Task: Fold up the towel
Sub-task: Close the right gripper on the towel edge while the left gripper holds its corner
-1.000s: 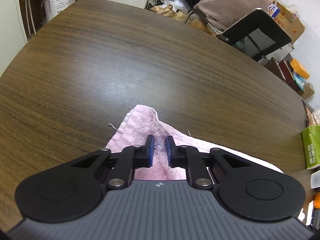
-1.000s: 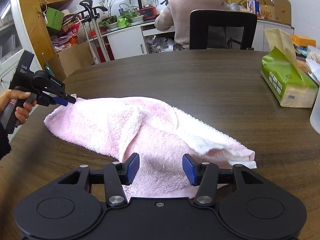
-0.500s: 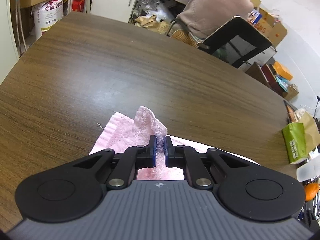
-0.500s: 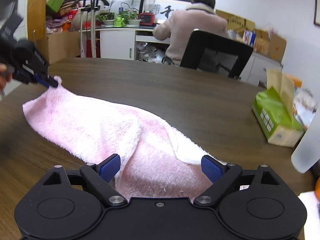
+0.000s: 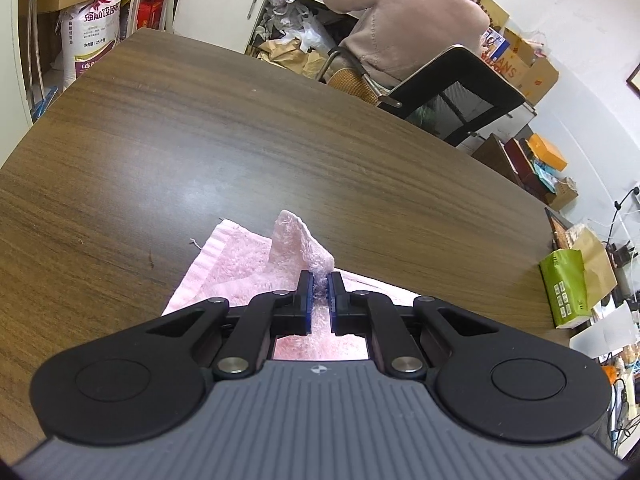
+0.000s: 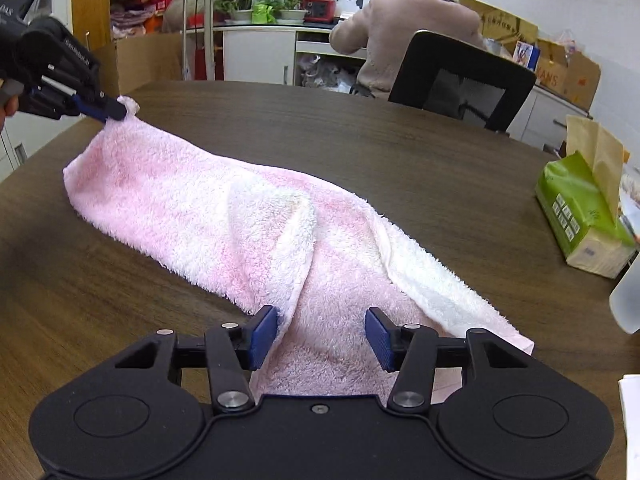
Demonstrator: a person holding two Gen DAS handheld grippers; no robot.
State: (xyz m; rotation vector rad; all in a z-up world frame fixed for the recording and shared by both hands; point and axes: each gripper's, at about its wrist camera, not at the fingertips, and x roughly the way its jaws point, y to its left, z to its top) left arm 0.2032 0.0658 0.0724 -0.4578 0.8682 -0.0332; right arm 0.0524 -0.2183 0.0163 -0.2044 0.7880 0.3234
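Since a second ago you have lifted the pink towel [image 6: 256,224]'s far corner off the wooden table [image 6: 420,160]; your left gripper [image 5: 319,294] is clamped tight on that corner. The towel's remaining length lies rumpled across the table, its near end under your right gripper [image 6: 320,334], whose jaws are closing with fabric between them, pads not pressing yet. Beyond the towel's right end stands a green tissue pack [image 6: 576,216].
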